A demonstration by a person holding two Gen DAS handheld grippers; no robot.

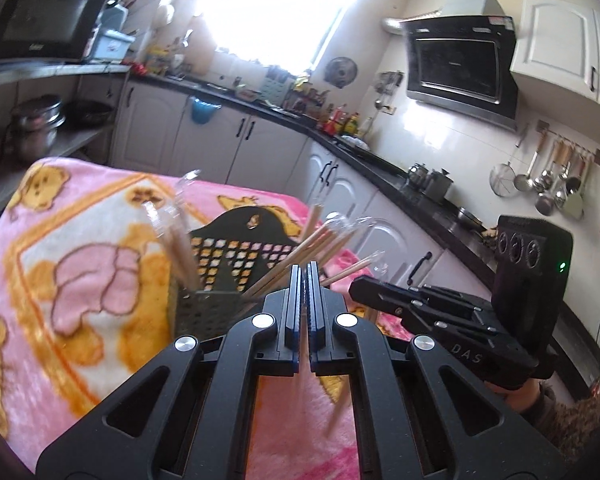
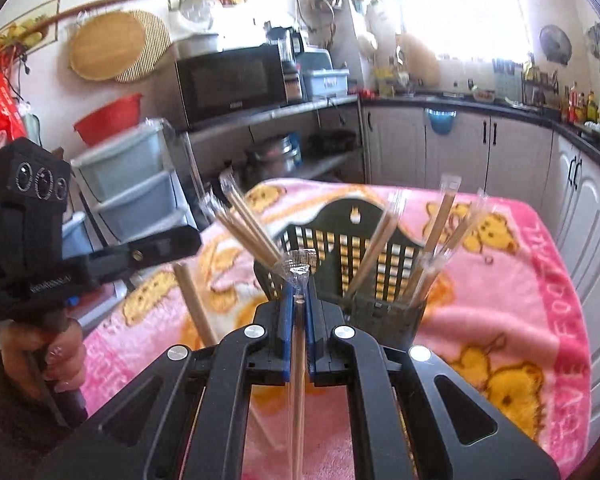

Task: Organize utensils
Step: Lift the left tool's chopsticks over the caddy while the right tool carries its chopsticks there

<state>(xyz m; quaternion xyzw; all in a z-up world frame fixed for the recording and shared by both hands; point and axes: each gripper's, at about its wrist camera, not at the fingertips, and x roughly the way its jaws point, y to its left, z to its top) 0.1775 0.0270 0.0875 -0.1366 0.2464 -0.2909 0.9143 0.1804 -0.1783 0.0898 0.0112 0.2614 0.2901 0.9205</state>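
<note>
1. The dark green slotted utensil holder (image 2: 352,240) stands upright on the pink blanket, just ahead of both my tongs. Its tall arched back faces away from me, and its front cup (image 1: 204,312) sits low.
2. Several wrapped chopsticks (image 2: 374,258) lean out of the holder in a fan. Some tilt left (image 2: 246,228), some right (image 2: 440,224), and their clear wrapper ends stick up above the sticks.
3. My right gripper (image 2: 299,300) is clenched on one wrapped chopstick pair (image 2: 298,364). The stick runs lengthways between the blue pads, and its crinkled wrapper end pokes out past the fingertips, in front of the holder.
4. My left gripper (image 1: 305,280) is pressed fully together. A pale, blurred stick (image 1: 338,412) shows below the jaws, and in the right wrist view a wooden stick (image 2: 196,308) hangs slanting under that gripper's tip. I cannot tell just how the pads hold it.
5. The two grippers sit side by side above the near edge of the blanket. My hand (image 2: 54,364) is wrapped around the left handle.
6. The pink bear-print blanket (image 1: 80,272) covers the whole work surface.
7. Beyond it are white kitchen cabinets (image 2: 460,152) under a dark counter. A microwave (image 2: 232,84) sits on a shelf, and ladles (image 1: 548,188) hang on the wall.
</note>
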